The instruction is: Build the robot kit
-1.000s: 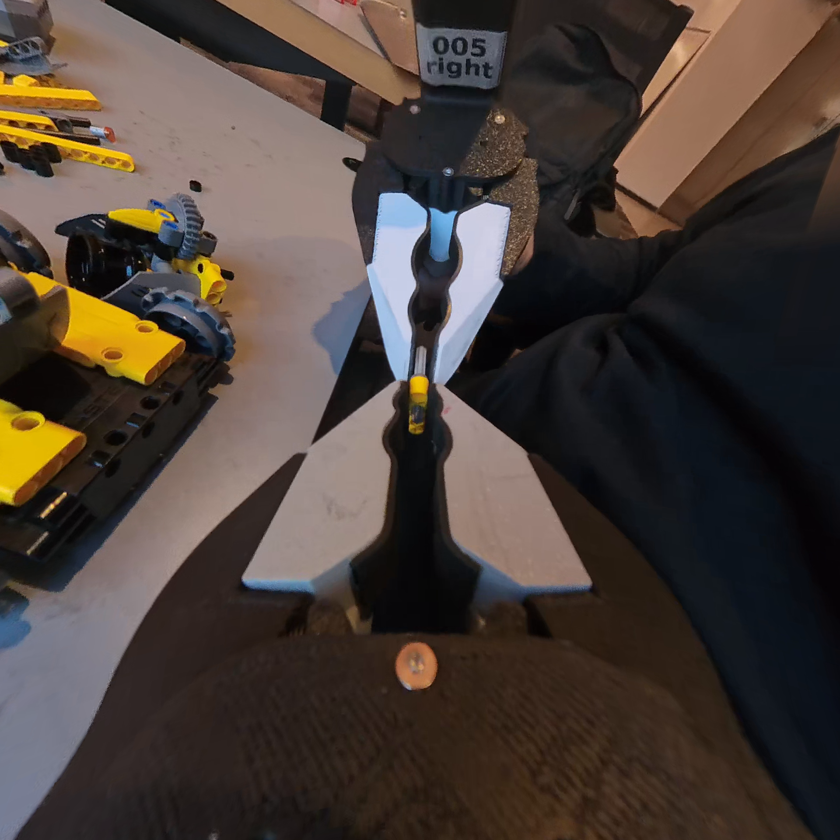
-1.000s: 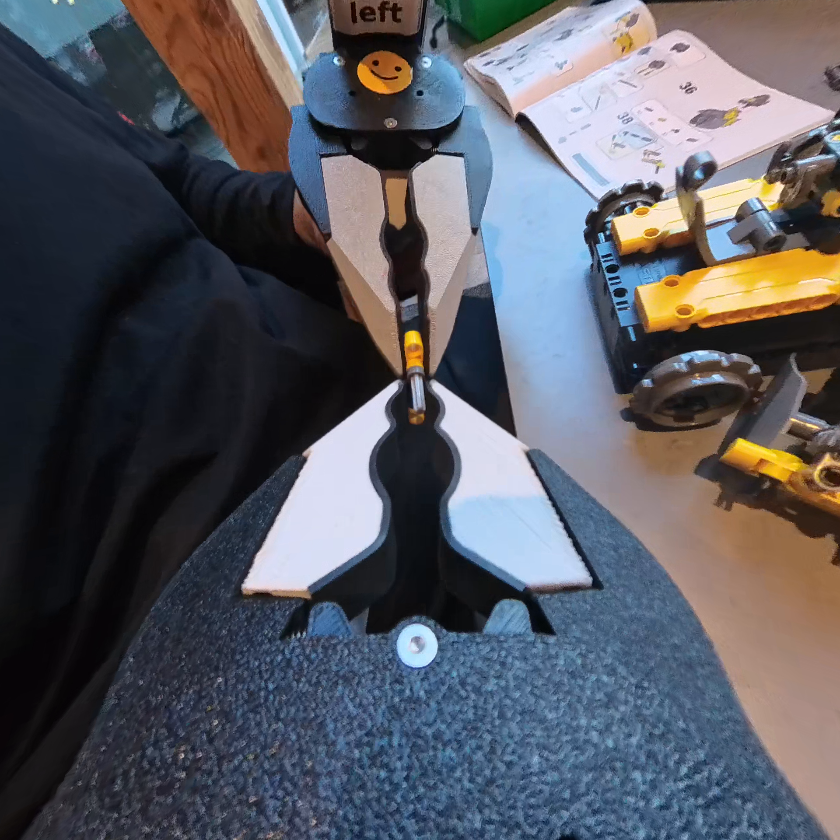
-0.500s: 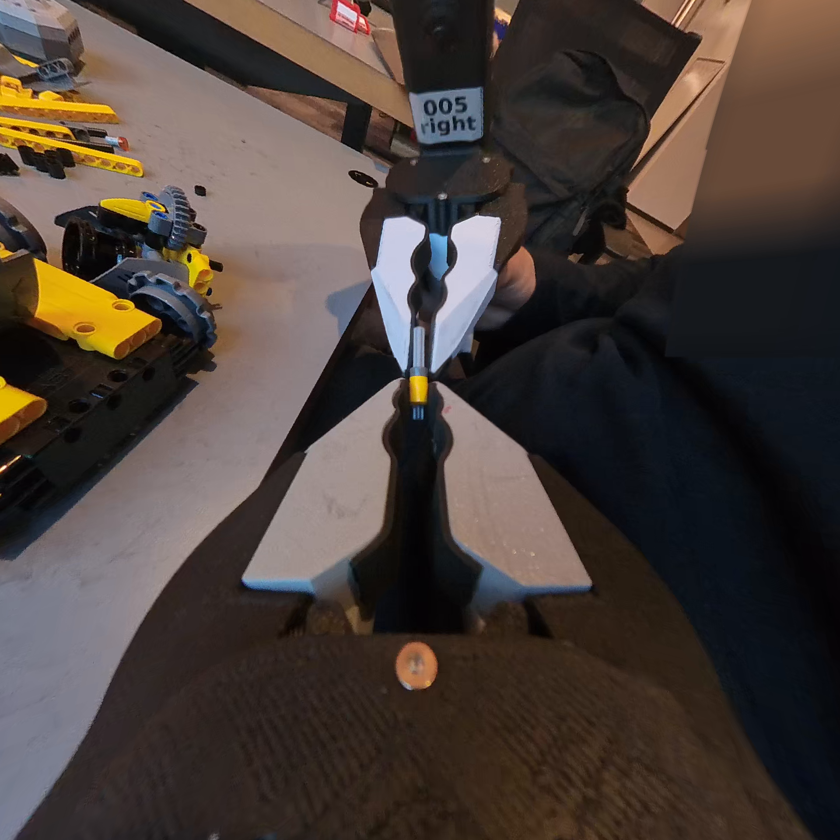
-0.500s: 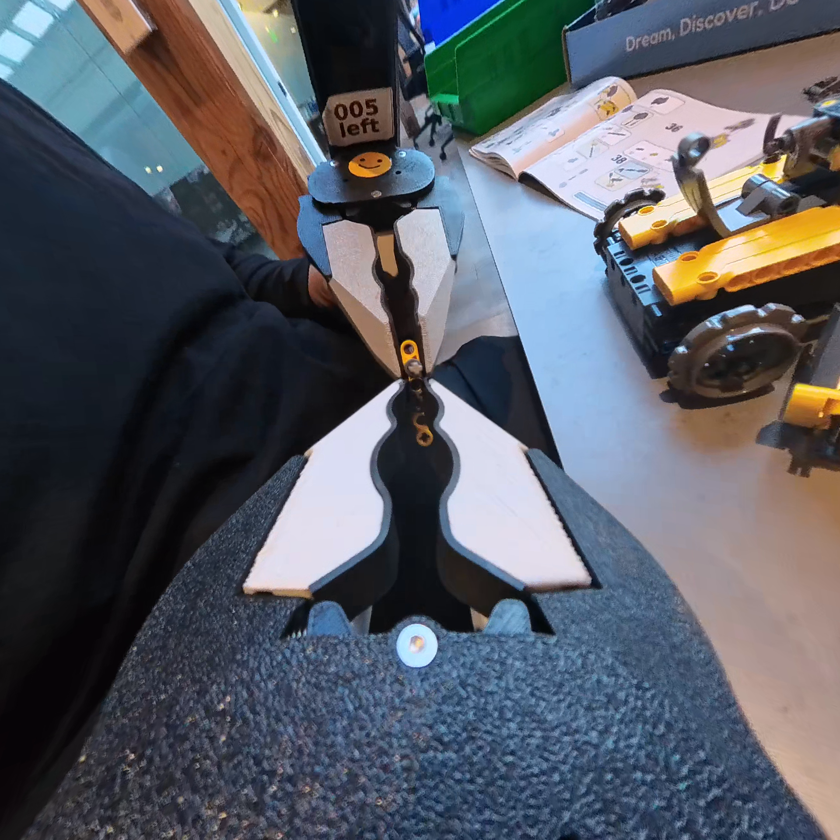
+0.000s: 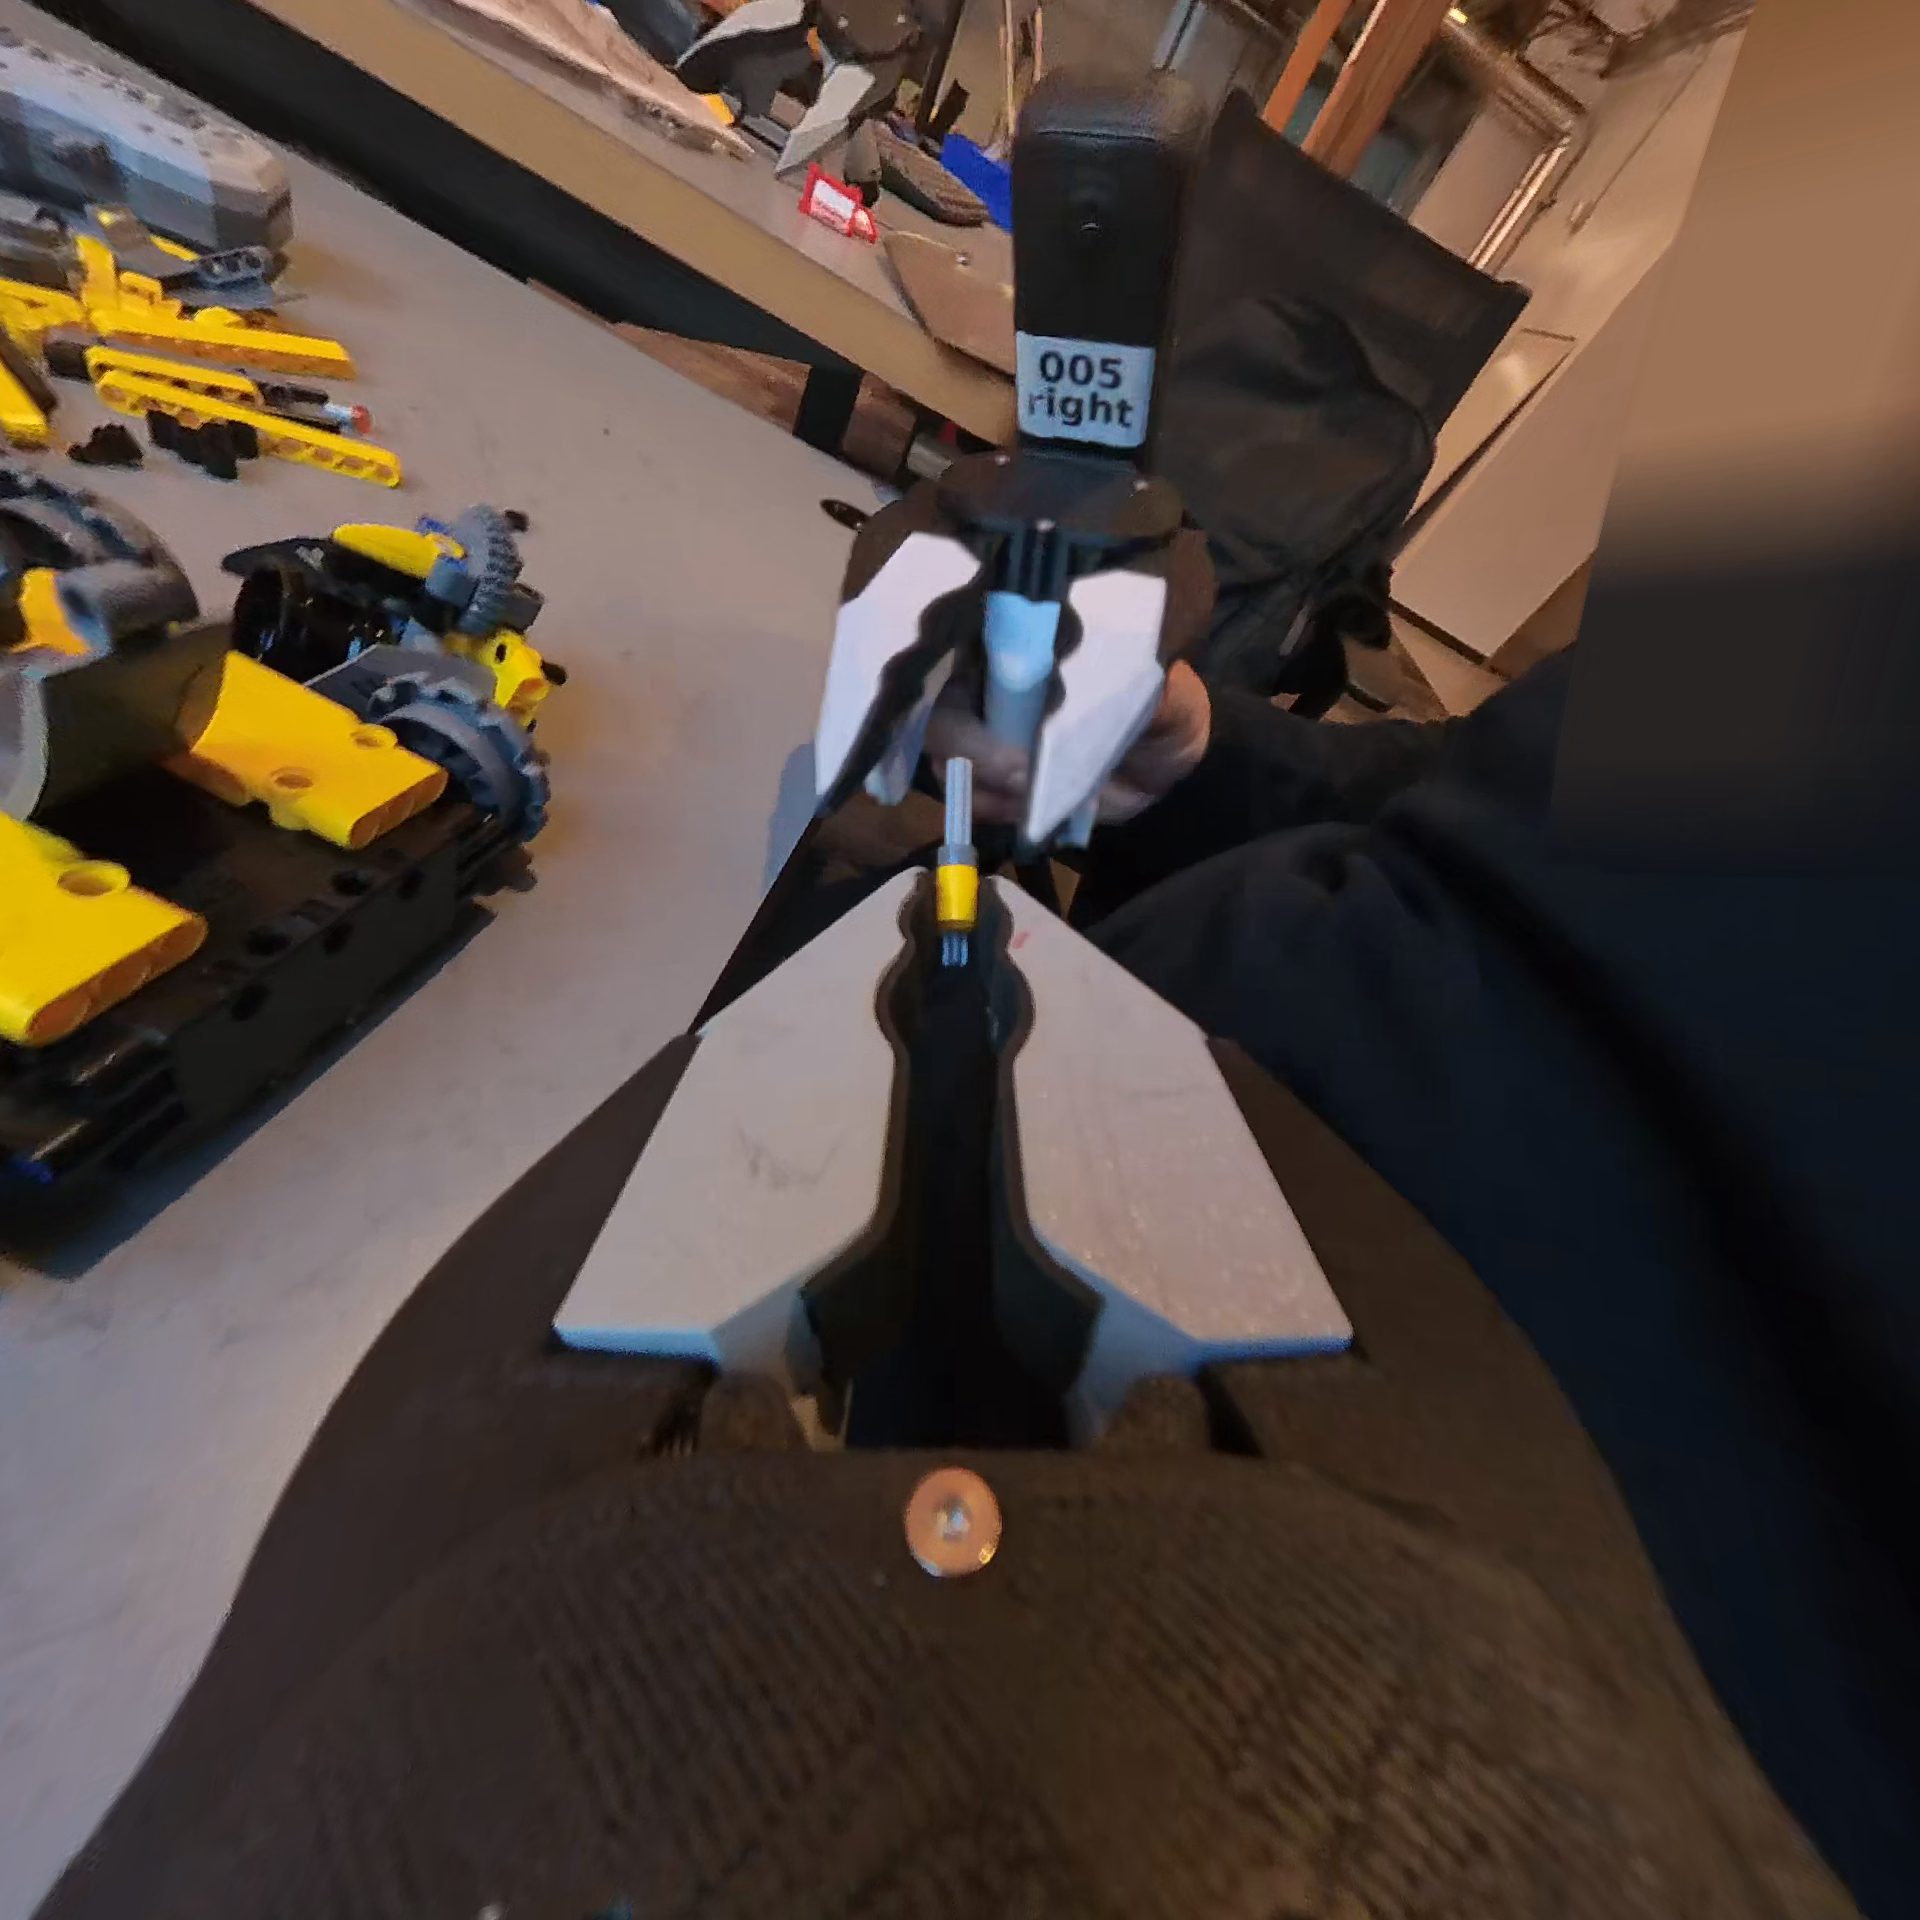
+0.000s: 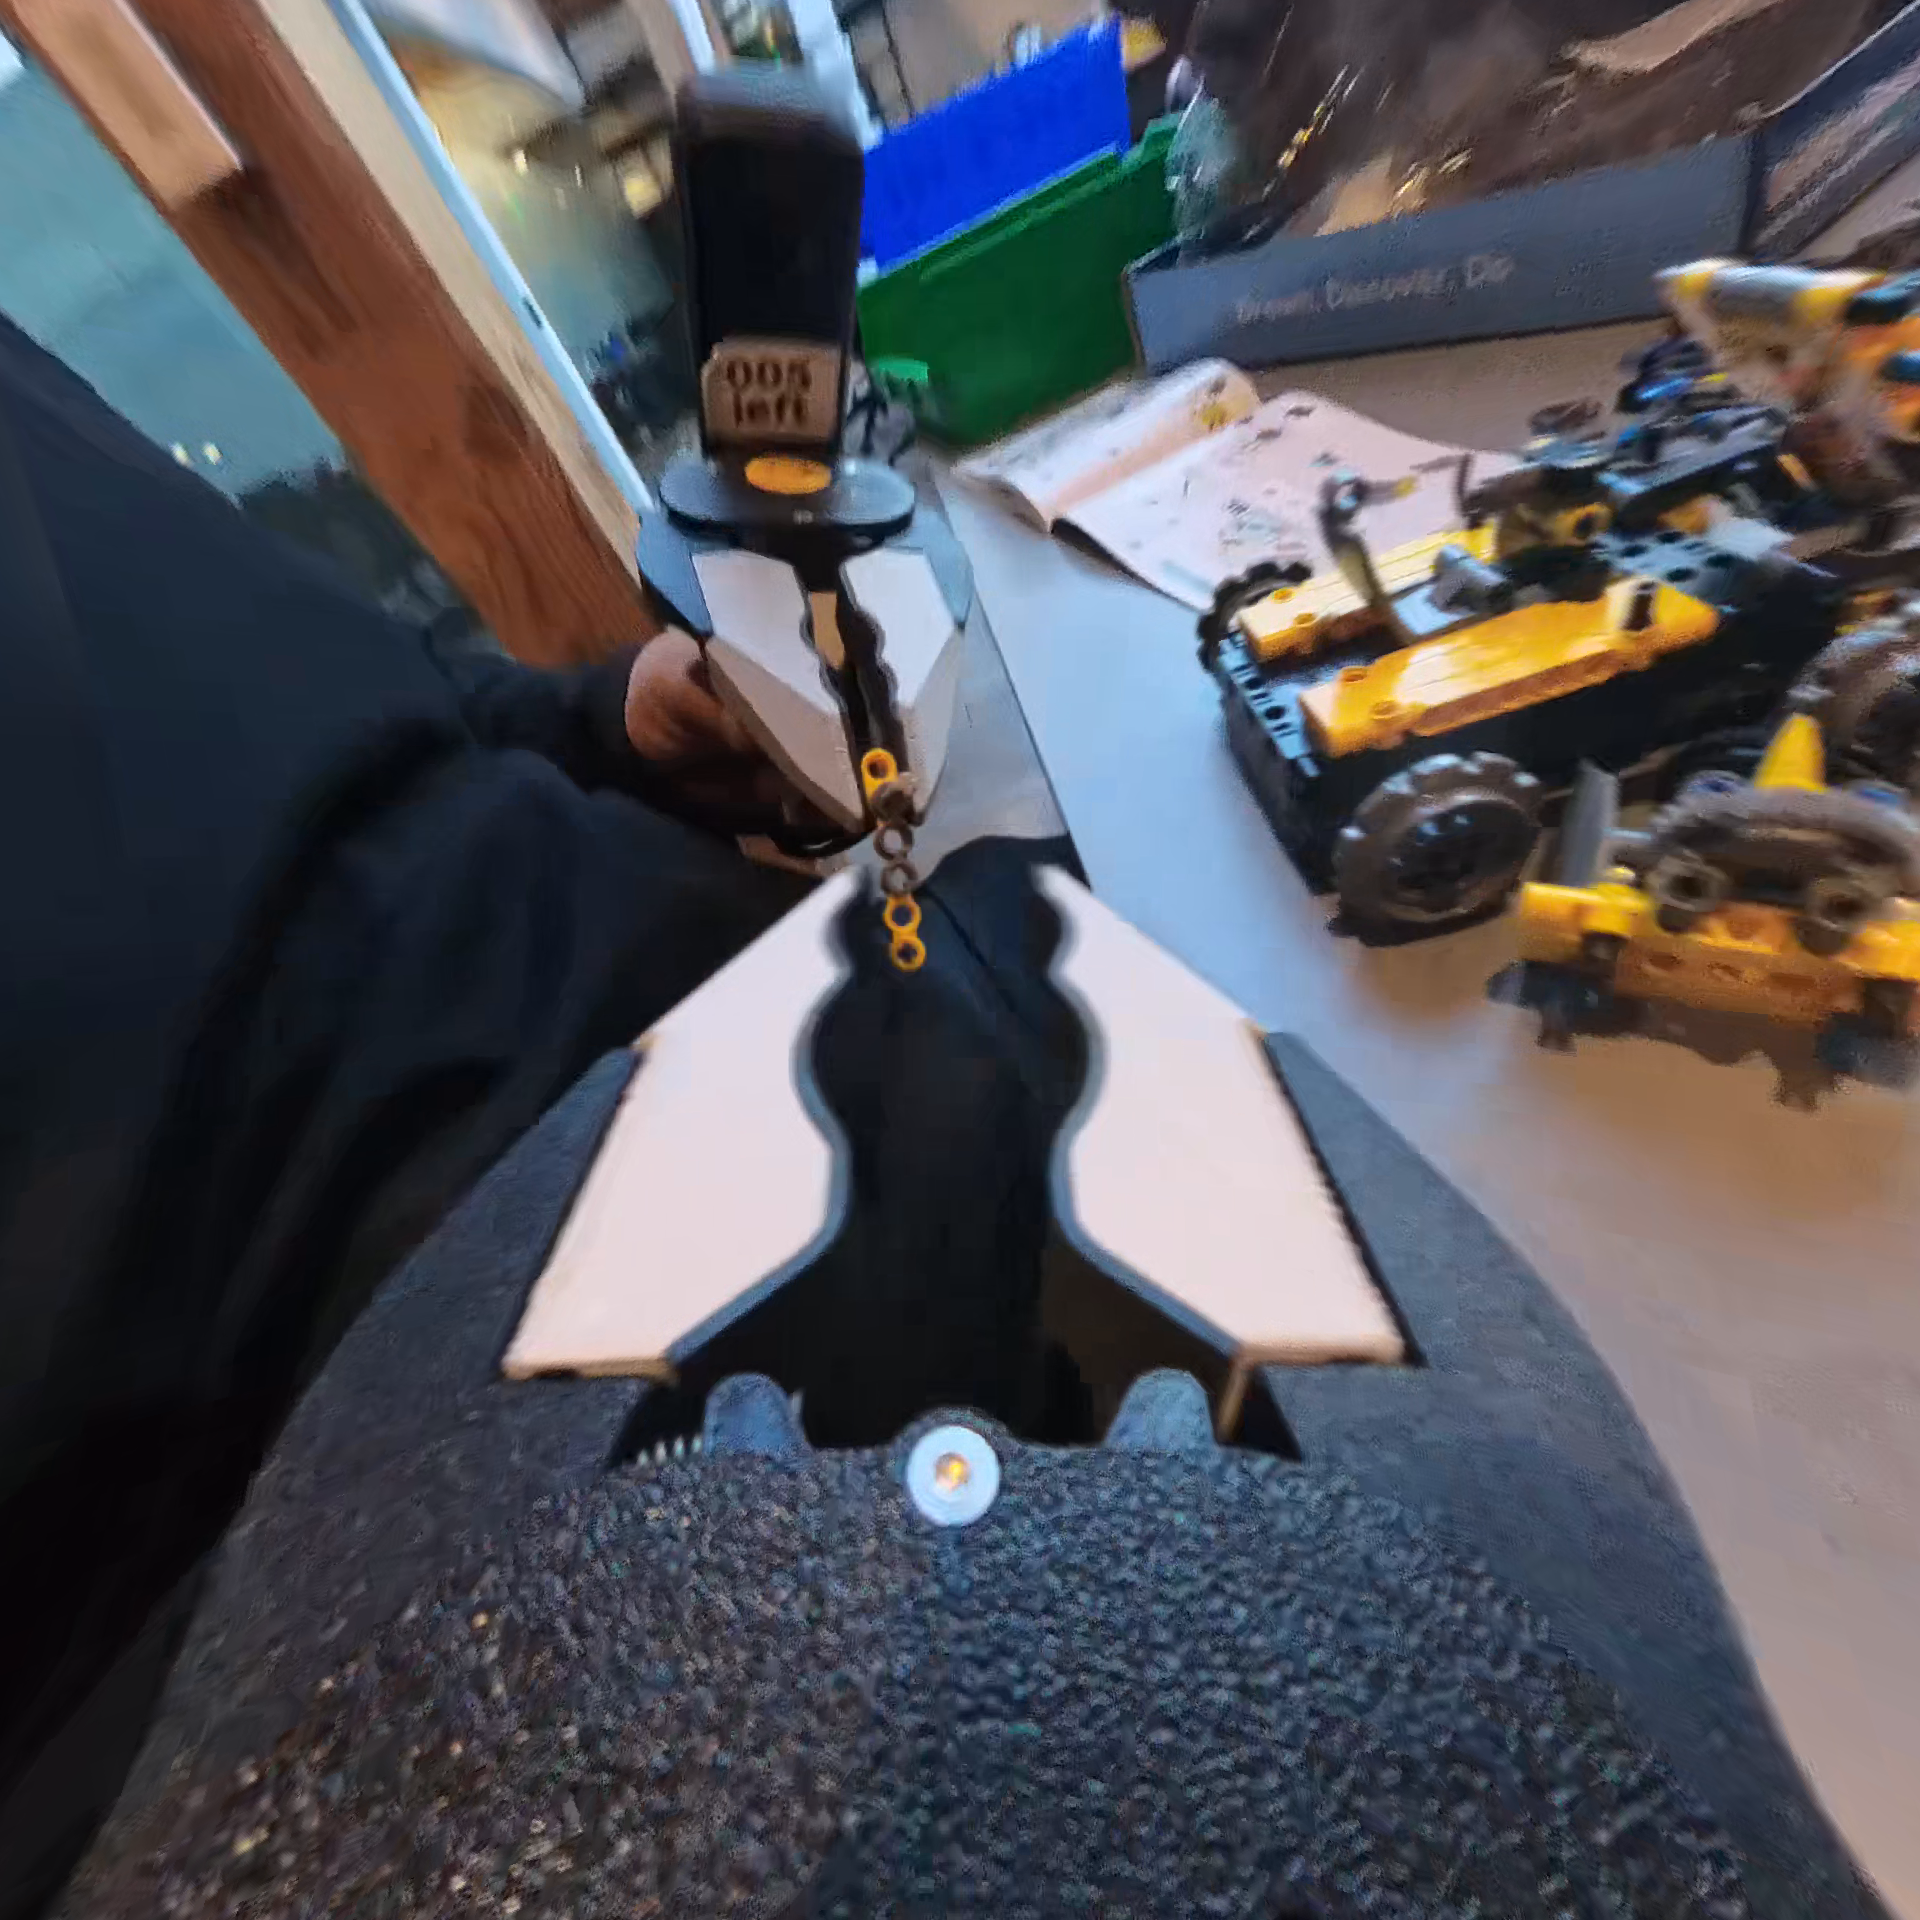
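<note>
My left gripper [image 5: 956, 883] is shut on a small yellow beam [image 5: 956, 899] with a grey axle [image 5: 956, 800] sticking out forward. It is held off the table edge, in front of a person's dark clothing. My right gripper [image 5: 961, 821] faces it, open, its fingertips on either side of the axle's end without touching. In the right wrist view my right gripper [image 6: 945, 878] is open, and the yellow beam [image 6: 899, 925] with round holes hangs from the shut left gripper [image 6: 883, 821] into the gap between the tips.
A yellow and black brick-built vehicle [image 5: 260, 831] stands on the grey table [image 5: 644, 520] and also shows in the right wrist view [image 6: 1455, 675]. Loose yellow beams [image 5: 208, 384] lie farther back. An open instruction booklet [image 6: 1195, 488], a green bin [image 6: 1018, 291] and a black backpack [image 5: 1299, 416] are around. My two grippers' fingertips are within a few centimetres of each other.
My right gripper has opened, let go of the axle end and drawn back from the left one. My left gripper keeps hold of the yellow beam.
</note>
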### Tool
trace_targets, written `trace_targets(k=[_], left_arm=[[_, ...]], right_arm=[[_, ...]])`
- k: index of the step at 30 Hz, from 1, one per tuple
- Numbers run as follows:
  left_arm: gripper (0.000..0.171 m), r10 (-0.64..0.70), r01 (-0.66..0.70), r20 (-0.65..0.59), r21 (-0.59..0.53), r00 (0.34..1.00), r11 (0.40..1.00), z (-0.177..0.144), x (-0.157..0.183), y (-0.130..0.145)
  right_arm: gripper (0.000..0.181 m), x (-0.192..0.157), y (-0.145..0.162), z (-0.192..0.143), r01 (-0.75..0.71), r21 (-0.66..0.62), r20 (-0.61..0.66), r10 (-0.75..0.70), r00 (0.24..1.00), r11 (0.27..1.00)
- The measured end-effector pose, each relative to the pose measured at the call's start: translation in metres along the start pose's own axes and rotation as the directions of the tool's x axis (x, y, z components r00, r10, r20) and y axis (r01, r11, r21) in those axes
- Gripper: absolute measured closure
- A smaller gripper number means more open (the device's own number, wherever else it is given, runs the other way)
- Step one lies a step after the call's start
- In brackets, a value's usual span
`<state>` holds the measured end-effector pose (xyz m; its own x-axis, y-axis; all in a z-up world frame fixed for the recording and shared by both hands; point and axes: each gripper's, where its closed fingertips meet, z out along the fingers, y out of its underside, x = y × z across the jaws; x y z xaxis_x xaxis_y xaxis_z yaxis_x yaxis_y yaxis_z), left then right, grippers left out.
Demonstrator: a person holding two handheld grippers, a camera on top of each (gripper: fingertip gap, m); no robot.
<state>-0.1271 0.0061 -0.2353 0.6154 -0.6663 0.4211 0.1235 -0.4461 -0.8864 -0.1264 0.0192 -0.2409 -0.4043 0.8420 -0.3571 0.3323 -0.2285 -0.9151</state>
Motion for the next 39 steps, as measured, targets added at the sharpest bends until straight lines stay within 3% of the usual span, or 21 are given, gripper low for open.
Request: trace_targets(k=[1, 7, 15, 20, 29, 39], left_arm=[[0.167, 0.009, -0.008, -0.007, 0.007, 1.000, 1.000, 0.002, 0.002, -0.002], [0.167, 0.035, -0.036, 0.023, 0.031, 0.999, 0.999, 0.003, 0.003, -0.005], [0.167, 0.024, -0.024, 0.017, 0.019, 1.000, 1.000, 0.006, 0.002, 0.000], [0.167, -0.006, 0.007, -0.018, 0.044, 1.000, 0.999, 0.006, 0.004, -0.002], [0.167, 0.016, -0.016, 0.073, 0.008, 0.997, 1.000, 0.006, -0.006, 0.001], [0.167, -0.007, 0.006, 0.023, 0.044, 1.000, 0.999, 0.008, 0.002, -0.001]], right_arm=[[0.141, -0.004, 0.000, 0.005, 0.004, -0.012, 0.016, -0.004, 1.000, 1.000], [0.172, -0.017, -0.012, 0.012, -0.002, 0.042, 0.133, -0.003, 0.991, 0.999], [0.172, -0.016, -0.007, 0.011, -0.022, 0.042, 0.204, 0.013, 0.979, 0.999], [0.176, -0.017, -0.008, 0.009, 0.042, 0.039, 0.186, -0.049, 0.981, 0.998], [0.176, -0.007, -0.007, 0.012, 0.184, 0.022, 0.043, -0.185, 0.982, 0.983], [0.176, -0.013, -0.007, 0.009, 0.135, 0.041, 0.117, -0.138, 0.983, 0.990]])
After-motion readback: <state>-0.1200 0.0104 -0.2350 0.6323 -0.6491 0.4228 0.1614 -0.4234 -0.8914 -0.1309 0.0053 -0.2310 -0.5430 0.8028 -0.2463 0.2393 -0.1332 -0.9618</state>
